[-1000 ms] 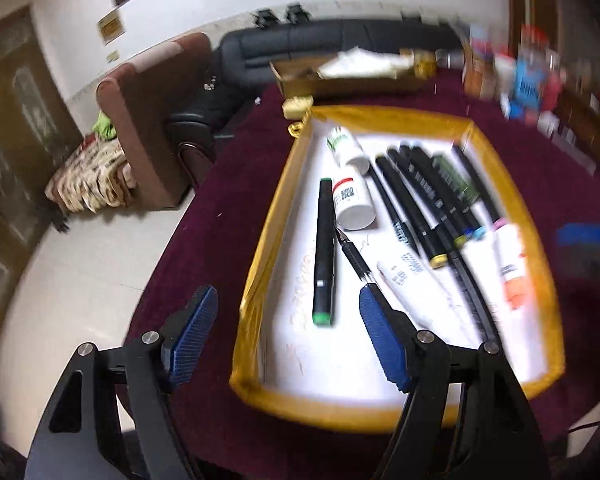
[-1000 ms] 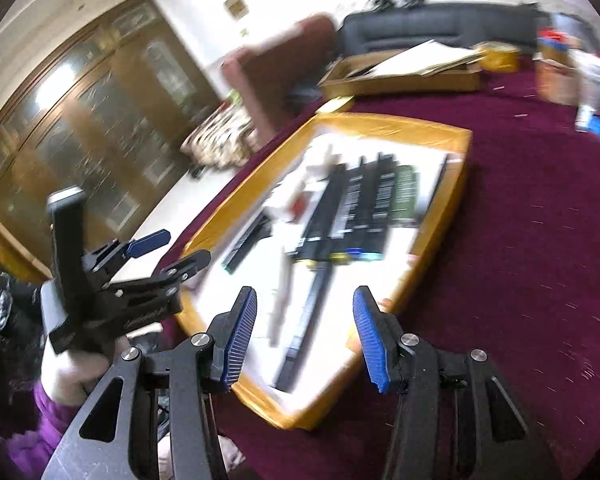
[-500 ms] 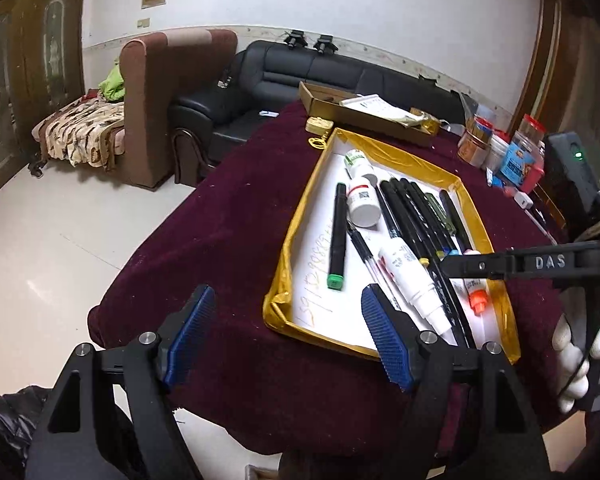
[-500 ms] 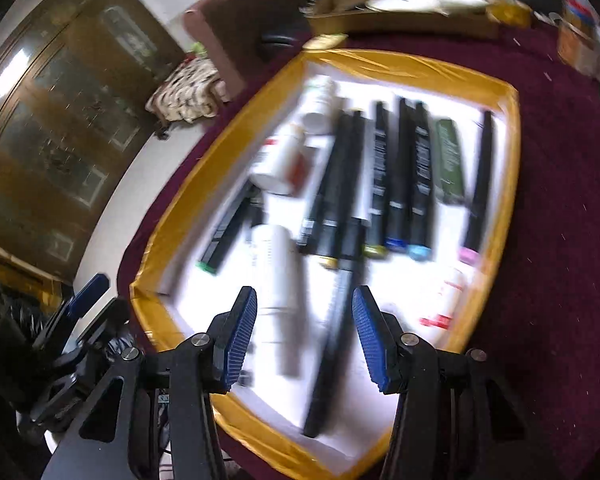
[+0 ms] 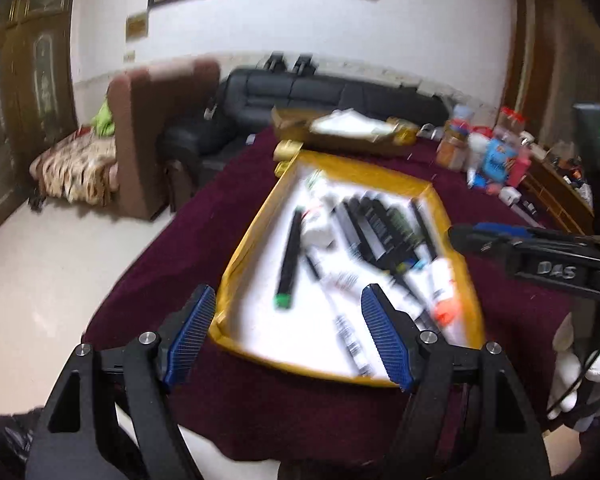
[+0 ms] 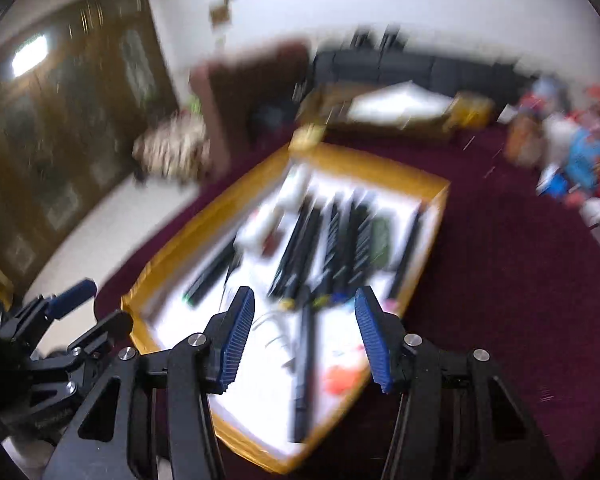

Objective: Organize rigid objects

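Observation:
A gold-rimmed white tray [image 5: 242,256] [image 6: 432,232] lies on the maroon tablecloth and holds several black markers [image 5: 374,232] [image 6: 336,240], a green-capped black marker [image 5: 287,260], white bottles [image 5: 318,232] and an orange-tipped white tube [image 5: 444,300]. My left gripper [image 5: 288,336] hovers open above the tray's near edge, nothing between its blue pads. My right gripper [image 6: 304,338] hangs over the tray's near end with its jaws opening and nothing gripped; a long black pen [image 6: 304,364] lies on the tray below it. Both views are blurred.
A cardboard box [image 5: 340,136] with white paper sits beyond the tray. Jars and bottles [image 5: 488,156] crowd the table's right side. A brown armchair [image 5: 156,128] and black sofa [image 5: 332,96] stand behind, with pale floor to the left. A white-gloved hand [image 5: 580,368] holds the right gripper.
Both grippers have pulled back and tilted up, so the tray sits lower and the room fills more of each view. The right jaws have widened slightly.

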A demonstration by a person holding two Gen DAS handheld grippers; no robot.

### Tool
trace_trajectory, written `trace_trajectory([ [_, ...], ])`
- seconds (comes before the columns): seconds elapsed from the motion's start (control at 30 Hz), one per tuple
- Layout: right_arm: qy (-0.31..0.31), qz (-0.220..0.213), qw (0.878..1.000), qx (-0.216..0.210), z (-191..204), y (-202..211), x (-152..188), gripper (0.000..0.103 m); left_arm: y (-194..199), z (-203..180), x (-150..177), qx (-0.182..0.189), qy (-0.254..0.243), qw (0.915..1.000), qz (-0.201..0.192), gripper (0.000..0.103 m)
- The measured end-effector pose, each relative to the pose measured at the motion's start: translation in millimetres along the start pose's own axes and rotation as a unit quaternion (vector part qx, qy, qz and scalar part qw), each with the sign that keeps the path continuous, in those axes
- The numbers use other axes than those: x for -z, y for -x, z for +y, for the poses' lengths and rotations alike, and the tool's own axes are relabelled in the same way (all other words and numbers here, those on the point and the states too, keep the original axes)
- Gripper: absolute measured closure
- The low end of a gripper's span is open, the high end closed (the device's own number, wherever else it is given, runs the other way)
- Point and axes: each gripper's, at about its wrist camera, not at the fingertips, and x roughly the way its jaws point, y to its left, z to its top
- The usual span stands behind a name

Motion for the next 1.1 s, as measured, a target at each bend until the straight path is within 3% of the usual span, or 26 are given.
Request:
trace_trajectory([
  [0.07,0.001,-0.083,0.996,0.046,-10.6,38.2,9.1,0.031,17.7,-10.3,-4.5,-0.007,-0.002,0.9991,-0.043,0.028],
  [0.1,-0.001,-0.112,0.992,0.064,-15.9,47.6,12.1,0.006,30.2,-16.8,-6.4,-0.022,-0.005,0.9969,-0.076,0.028],
  [0.13,-0.007,-0.140,0.987,0.080,-21.1,55.9,16.7,0.001,40.2,-21.9,-7.1,-0.035,-0.008,0.9941,-0.103,0.024],
  [0.17,-0.018,-0.170,0.981,0.090,-30.5,67.3,25.4,0.001,55.8,-30.0,-6.4,-0.051,-0.012,0.9878,-0.146,0.014],
  [0.2,-0.028,-0.176,0.980,0.092,-37.7,69.2,29.3,0.001,67.4,-36.8,-5.2,-0.061,-0.014,0.9819,-0.179,0.010],
  [0.23,-0.039,-0.171,0.980,0.093,-44.3,70.1,32.7,0.001,82.5,-47.2,-2.0,-0.067,-0.017,0.9723,-0.223,0.000],
  [0.3,-0.062,-0.142,0.984,0.089,-58.7,61.9,37.9,0.001,99.0,-63.6,2.1,-0.052,-0.024,0.9569,-0.285,0.000],
  [0.33,-0.069,-0.131,0.985,0.086,-63.8,59.8,41.2,0.001,100.3,-73.9,-0.2,-0.045,-0.033,0.9534,-0.297,0.000],
  [0.43,-0.073,-0.101,0.989,0.085,-70.2,55.5,51.5,0.001,89.6,-109.7,-17.4,-0.057,-0.086,0.9596,-0.262,0.000],
  [0.47,-0.067,-0.093,0.990,0.087,-70.2,57.6,57.7,0.001,86.9,-122.6,-20.3,-0.064,-0.100,0.9579,-0.262,0.000],
  [0.53,-0.058,-0.085,0.991,0.088,-69.9,53.3,66.7,0.001,87.4,-142.0,-21.5,-0.064,-0.098,0.9542,-0.275,0.000],
  [0.57,-0.050,-0.080,0.991,0.091,-70.6,56.6,74.1,0.001,86.4,-147.0,-22.6,-0.054,-0.090,0.9568,-0.271,0.000],
  [0.6,-0.046,-0.076,0.992,0.093,-71.3,58.6,80.2,0.001,81.9,-151.0,-23.8,-0.039,-0.079,0.9624,-0.257,0.000],
  [0.67,-0.042,-0.064,0.993,0.095,-73.1,54.1,85.3,0.001,59.6,-157.6,-28.3,0.017,-0.058,0.9818,-0.180,0.000],
  [0.73,-0.068,-0.048,0.993,0.085,-80.3,52.0,89.2,0.001,36.2,-156.5,-29.5,0.042,-0.033,0.9926,-0.109,0.000],
  [0.77,-0.073,-0.038,0.993,0.088,-84.3,48.9,90.1,0.001,23.1,-156.3,-27.1,0.026,-0.025,0.9963,-0.078,0.000],
  [0.87,-0.056,-0.026,0.992,0.108,-85.2,44.4,93.1,0.001,4.8,-153.6,-18.6,-0.012,-0.021,0.9985,-0.050,0.000],
  [1.1,-0.050,0.000,0.994,0.093,-84.3,27.9,97.9,0.001,-16.2,-147.6,-8.8,-0.030,-0.025,0.9992,-0.003,0.000],
])
